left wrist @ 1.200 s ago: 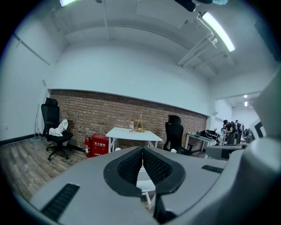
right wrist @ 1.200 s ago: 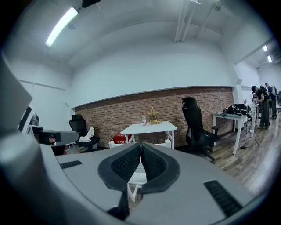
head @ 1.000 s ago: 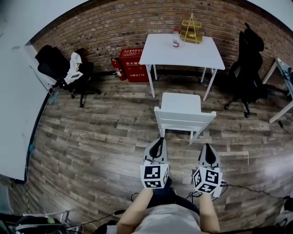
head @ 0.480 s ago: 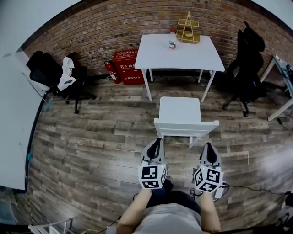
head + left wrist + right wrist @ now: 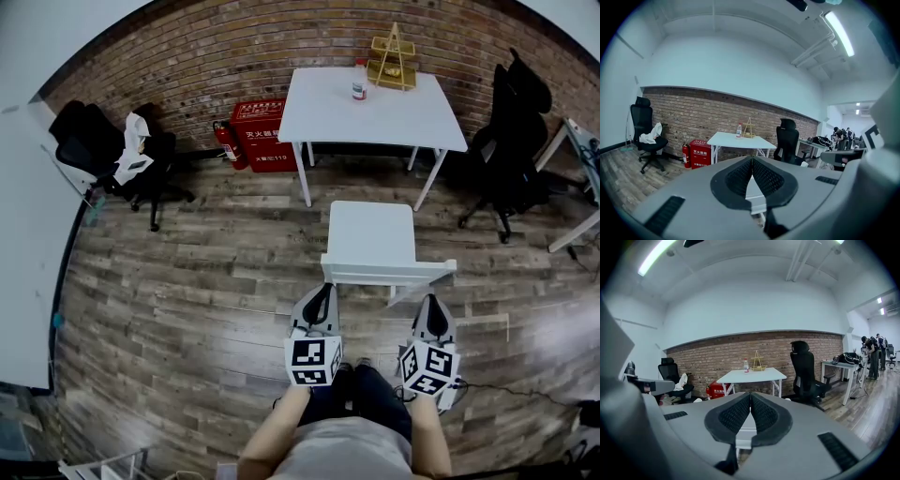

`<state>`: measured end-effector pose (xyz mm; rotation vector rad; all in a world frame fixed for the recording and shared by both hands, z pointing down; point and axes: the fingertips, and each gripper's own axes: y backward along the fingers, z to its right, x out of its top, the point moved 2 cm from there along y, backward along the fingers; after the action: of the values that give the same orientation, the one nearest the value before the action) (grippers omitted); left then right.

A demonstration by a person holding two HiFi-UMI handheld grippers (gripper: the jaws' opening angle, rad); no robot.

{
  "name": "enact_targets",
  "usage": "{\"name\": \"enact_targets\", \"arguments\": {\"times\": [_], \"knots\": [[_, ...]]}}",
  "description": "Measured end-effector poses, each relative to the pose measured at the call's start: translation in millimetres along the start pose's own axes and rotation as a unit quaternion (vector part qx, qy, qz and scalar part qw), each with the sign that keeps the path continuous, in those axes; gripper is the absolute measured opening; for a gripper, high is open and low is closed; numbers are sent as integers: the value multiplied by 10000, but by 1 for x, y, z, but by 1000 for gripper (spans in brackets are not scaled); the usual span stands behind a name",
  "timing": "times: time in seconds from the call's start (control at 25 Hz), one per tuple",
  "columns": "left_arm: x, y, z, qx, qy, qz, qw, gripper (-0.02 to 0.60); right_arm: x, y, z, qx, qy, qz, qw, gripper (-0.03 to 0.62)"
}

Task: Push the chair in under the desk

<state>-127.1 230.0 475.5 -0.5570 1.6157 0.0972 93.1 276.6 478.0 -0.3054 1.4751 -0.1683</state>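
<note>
White wooden chair [image 5: 370, 236] out on the wood-plank floor [image 5: 187, 281], seat toward the white rectangular desk [image 5: 375, 105] at the far brick wall [image 5: 234, 56] (not yet under it). Just behind the backrest, left gripper [image 5: 323, 287] and right gripper [image 5: 429, 301], both clenched, empty.

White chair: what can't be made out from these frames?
Head view: whether left gripper and right gripper touch the backrest of the white chair; tips sit close to its edge.
Gripper views: chair mostly hidden behind the shut jaws.
Head view: far legs, covered by the seat.
Bottle label: too small.
</note>
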Motion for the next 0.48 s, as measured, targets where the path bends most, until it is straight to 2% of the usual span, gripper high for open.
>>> {"name": "enact_targets", "arguments": {"times": [0.2, 0.48], "knots": [[-2, -15, -5, 62, -48, -75, 9999, 17, 2, -14, 9, -30, -33, -10, 10000, 17], [-8, -42, -10, 244, -197, -297, 9991, 17, 9, -45, 28, 12, 185, -143, 9997, 17]]}}
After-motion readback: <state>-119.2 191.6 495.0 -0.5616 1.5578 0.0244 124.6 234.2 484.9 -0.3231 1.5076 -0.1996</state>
